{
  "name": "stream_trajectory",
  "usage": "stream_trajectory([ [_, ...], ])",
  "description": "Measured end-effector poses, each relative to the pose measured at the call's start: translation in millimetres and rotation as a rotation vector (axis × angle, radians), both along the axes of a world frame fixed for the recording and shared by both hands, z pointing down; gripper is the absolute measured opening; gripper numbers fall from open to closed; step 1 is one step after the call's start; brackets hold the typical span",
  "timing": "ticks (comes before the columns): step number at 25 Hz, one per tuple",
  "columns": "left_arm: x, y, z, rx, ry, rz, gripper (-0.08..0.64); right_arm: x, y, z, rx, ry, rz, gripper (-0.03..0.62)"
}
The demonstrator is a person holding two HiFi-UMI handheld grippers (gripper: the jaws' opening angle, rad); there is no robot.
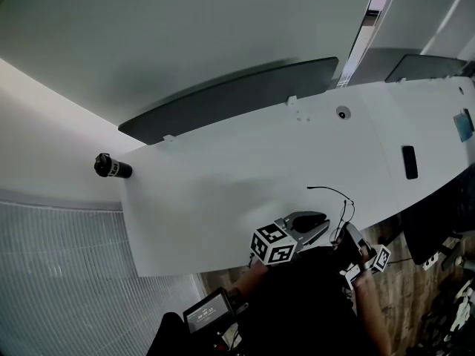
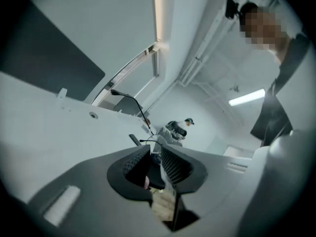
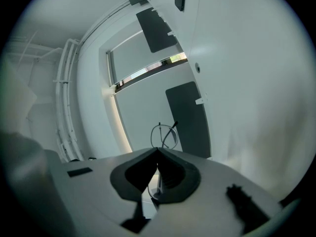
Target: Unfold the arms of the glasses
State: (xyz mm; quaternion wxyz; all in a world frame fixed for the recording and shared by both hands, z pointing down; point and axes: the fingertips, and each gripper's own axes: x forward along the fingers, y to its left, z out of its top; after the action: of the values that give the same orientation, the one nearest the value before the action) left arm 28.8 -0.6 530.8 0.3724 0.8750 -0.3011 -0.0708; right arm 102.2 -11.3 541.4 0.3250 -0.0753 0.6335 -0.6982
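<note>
The right hand-held gripper (image 3: 158, 152) is clenching its jaws on the rim of the glasses (image 3: 165, 135), holding them up just off the near edge of the white tabletop (image 1: 223, 176). One thin arm is sticking out over the tabletop. The left hand-held gripper (image 2: 155, 149) is sitting right beside it, jaws standing apart and released, with part of the wire frame crossing just beyond their tips and nothing pinched.

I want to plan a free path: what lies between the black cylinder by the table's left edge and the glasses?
Nothing: in the head view the table is bare between the cylinder and the glasses.
</note>
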Motion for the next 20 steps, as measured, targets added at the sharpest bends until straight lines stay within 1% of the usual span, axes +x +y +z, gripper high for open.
stream_trajectory([
  [2,-5,-10,-9,-0.071,0.144,-0.055,0.075,-1,0,-3,0.010,0.000,0.004,0.009],
  [4,-16,-19,-11,-0.137,0.255,-0.112,0.072,-7,-1,-4,0.020,-0.001,0.005,0.009],
  [6,-26,-22,-10,-0.194,0.329,-0.135,0.073,-15,0,-1,0.023,0.003,-0.007,0.009],
  [9,-26,-20,-9,-0.271,0.415,-0.134,0.074,-19,4,2,0.026,0.023,-0.028,0.009],
  [11,-18,-17,-9,-0.309,0.447,-0.111,0.075,-15,6,0,0.032,0.032,-0.024,0.009],
  [12,-15,-15,-8,-0.323,0.450,-0.097,0.077,-14,6,0,0.034,0.034,-0.020,0.009],
  [16,-9,-7,3,-0.349,0.404,-0.059,0.103,-18,9,1,0.047,0.055,-0.040,0.009],
  [20,-3,-3,3,-0.359,0.407,-0.032,0.106,-24,13,1,0.049,0.064,-0.054,0.009],
])
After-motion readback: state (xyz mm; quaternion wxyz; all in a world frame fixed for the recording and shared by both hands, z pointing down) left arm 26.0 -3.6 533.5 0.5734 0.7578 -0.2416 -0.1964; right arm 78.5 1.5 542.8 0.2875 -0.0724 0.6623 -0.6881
